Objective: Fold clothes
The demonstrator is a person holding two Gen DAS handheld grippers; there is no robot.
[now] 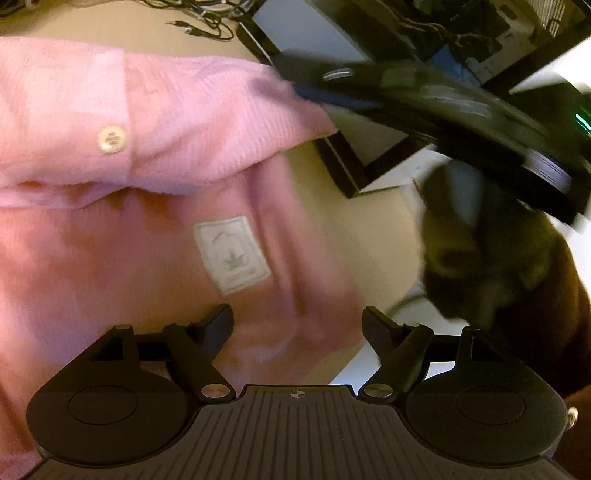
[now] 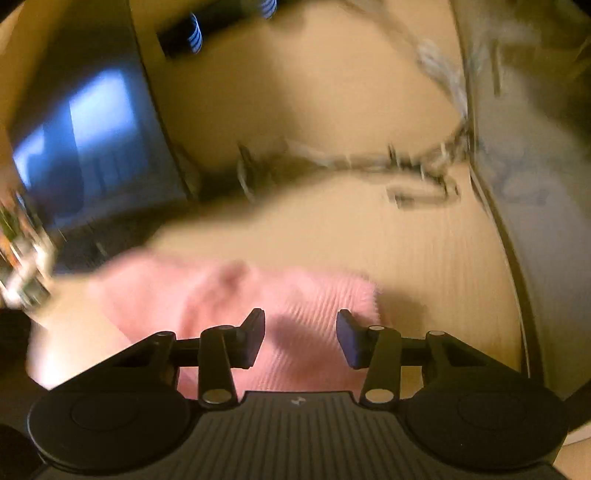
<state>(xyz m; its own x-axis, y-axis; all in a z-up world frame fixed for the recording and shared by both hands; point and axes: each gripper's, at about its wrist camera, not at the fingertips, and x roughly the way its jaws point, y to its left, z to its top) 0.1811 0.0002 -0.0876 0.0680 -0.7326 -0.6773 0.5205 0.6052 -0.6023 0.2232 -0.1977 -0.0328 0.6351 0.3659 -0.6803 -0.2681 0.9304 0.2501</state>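
Nearest the left wrist lens, the left gripper (image 1: 297, 325) stands with its two black fingers wide apart and nothing between them; the pink fabric lies beneath the gap, not pinched. The pink shirt (image 1: 122, 229) fills the view from 12 o'clock round through 9 to 6 o'clock, spread on a pale wooden table (image 1: 373, 229). A folded flap crosses the upper part, carrying a cream button (image 1: 110, 139) at about 10 o'clock. Below the flap, near the centre, a white sewn label (image 1: 232, 254) sits tilted on the cloth. At 2 o'clock the right gripper (image 1: 314, 92) reaches in, blurred, its tip at the flap's right corner; whether it pinches the cloth cannot be told from this view. A tangle of black cables (image 1: 207, 26) lies on the table at 12 o'clock.

From the right wrist view, the right gripper's (image 2: 300, 339) fingers are parted, a moderate gap between them, with the pink shirt (image 2: 229, 291) lying under and beyond them at 6 to 9 o'clock, apparently ungripped. The picture is smeared; a dark screen with a blue glow (image 2: 92, 136) stands at 9 to 10 o'clock, and blurred cables (image 2: 417, 166) lie at 1 o'clock on the table (image 2: 424, 251)
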